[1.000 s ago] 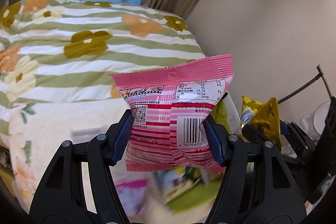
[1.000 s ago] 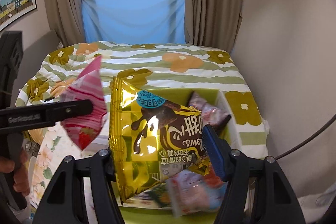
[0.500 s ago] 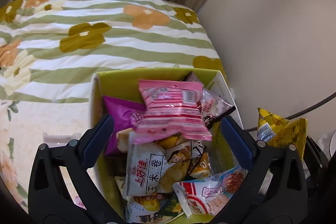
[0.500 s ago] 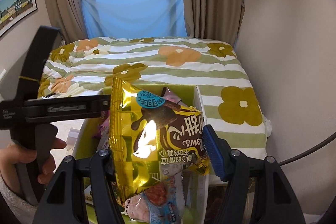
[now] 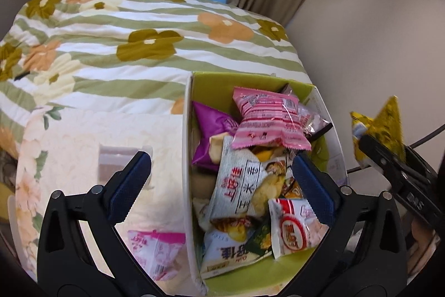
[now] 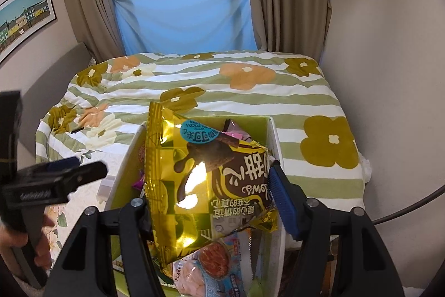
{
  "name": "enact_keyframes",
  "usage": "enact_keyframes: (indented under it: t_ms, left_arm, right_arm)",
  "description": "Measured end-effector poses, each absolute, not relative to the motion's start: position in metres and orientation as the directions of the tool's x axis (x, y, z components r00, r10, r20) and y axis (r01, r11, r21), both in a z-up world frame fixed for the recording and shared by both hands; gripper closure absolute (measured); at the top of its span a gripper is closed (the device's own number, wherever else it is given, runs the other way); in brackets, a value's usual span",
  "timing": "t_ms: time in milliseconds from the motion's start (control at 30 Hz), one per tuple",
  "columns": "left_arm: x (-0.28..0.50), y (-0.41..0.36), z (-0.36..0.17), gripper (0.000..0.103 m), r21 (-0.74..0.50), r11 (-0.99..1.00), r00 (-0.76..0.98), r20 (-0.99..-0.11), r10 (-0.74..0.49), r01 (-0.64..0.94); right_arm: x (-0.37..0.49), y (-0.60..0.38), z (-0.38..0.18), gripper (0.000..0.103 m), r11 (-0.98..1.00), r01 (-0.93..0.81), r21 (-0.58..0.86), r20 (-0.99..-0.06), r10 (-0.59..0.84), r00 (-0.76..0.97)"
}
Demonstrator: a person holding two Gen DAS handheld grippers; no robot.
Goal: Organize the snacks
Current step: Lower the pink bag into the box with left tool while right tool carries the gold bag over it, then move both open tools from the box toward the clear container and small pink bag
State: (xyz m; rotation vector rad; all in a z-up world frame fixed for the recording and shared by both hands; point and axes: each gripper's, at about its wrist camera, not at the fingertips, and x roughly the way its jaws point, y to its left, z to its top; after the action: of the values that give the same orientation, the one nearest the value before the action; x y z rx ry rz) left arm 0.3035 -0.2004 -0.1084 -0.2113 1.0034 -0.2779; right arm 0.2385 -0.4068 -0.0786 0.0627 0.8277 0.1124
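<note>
A green-lined white box (image 5: 187, 146) holds several snack packets, with a pink striped packet (image 5: 268, 121) lying on top. My left gripper (image 5: 222, 180) is open and empty above the box's left wall. It shows at the left of the right wrist view (image 6: 64, 171). My right gripper (image 6: 211, 199) is shut on a gold and brown chocolate snack bag (image 6: 205, 180), held over the box (image 6: 274, 135). That bag also shows at the right of the left wrist view (image 5: 381, 130).
The box sits at the foot of a bed with a green-striped flowered quilt (image 5: 125, 46). A pink and white packet (image 5: 158, 249) lies on the cream cloth left of the box. A wall (image 6: 389, 74) and a cable are close on the right.
My left gripper opened and dropped the pink striped packet into the box, then drew back to the left. My right gripper has kept hold of the gold bag over the box.
</note>
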Motion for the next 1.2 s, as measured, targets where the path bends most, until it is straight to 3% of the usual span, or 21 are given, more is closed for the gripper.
enact_keyframes:
  t_ms: [133, 233, 300, 333, 767, 1200]
  left_arm:
    - [0.292, -0.193, -0.109, 0.002, -0.288, 0.949, 0.516, -0.798, -0.311, 0.126]
    - [0.283, -0.188, -0.11, 0.002, -0.273, 0.955, 0.519, -0.803, -0.294, 0.119]
    - [0.277, -0.187, -0.11, 0.002, -0.265, 0.958, 0.522, -0.804, -0.283, 0.112]
    - [0.274, -0.185, -0.111, 0.002, -0.262, 0.959, 0.523, -0.806, -0.278, 0.107]
    - [0.245, -0.162, -0.099, 0.002, -0.237, 0.97, 0.552, -0.803, -0.225, 0.051]
    - [0.224, -0.087, -0.082, 0.002, -0.25, 0.968, 0.599, -0.772, -0.214, 0.024]
  right_arm:
    - [0.247, -0.406, -0.092, 0.039, 0.992, -0.077, 0.104, -0.734, 0.129, 0.667]
    - [0.25, -0.406, -0.107, 0.021, 0.993, -0.058, 0.101, -0.762, 0.115, 0.637]
    - [0.245, -0.407, -0.11, 0.002, 0.989, -0.079, 0.123, -0.754, 0.144, 0.641]
    - [0.241, -0.407, -0.109, 0.0, 0.987, -0.092, 0.131, -0.744, 0.159, 0.649]
    - [0.218, -0.407, -0.092, 0.0, 0.985, -0.131, 0.112, -0.681, 0.172, 0.711]
    - [0.187, -0.352, -0.048, 0.0, 0.979, -0.167, 0.116, -0.638, 0.203, 0.743]
